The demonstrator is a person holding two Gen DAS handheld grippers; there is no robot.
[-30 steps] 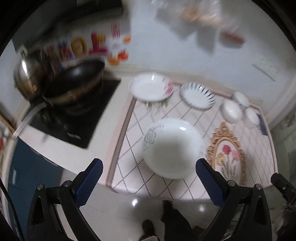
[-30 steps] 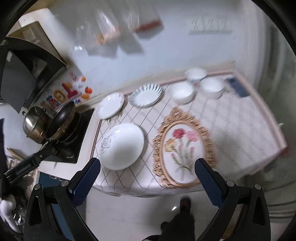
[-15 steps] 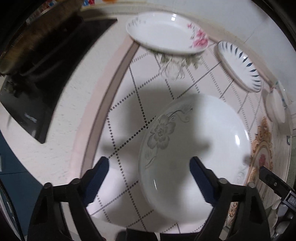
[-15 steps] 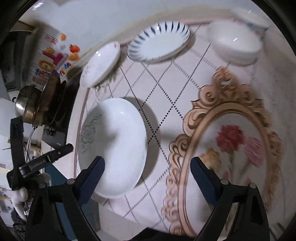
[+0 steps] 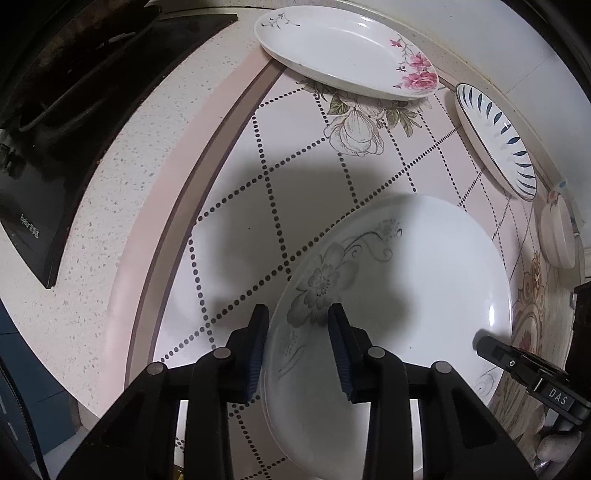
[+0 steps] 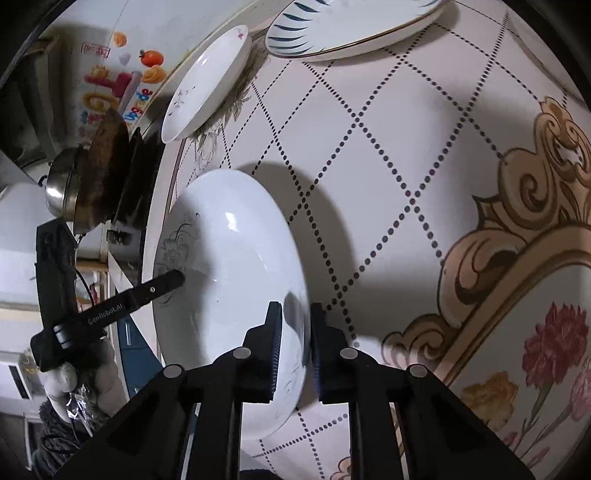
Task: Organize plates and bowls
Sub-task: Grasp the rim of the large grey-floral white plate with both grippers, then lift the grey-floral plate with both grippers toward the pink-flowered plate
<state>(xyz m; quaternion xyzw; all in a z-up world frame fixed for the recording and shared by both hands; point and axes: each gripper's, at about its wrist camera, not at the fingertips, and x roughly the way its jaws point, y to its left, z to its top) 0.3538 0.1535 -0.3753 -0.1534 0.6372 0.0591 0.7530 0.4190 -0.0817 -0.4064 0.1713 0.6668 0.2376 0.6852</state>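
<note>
Both grippers dropped, fingers [image 5: 260,343] closing over the large bowl's [image 5: 424,280] rim.

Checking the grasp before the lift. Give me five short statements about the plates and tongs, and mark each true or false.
1. Both tongs straddle the rim of the big white plate. True.
2. The left tongs sit at the rim by the grey flower print. True.
3. The pink-flowered plate is stacked on the big plate. False: it lies apart, near the stove.
4. The right tongs grip the blue-striped plate. False: they are closing on the big white plate.
5. The big plate holds food. False: it is empty.
</note>
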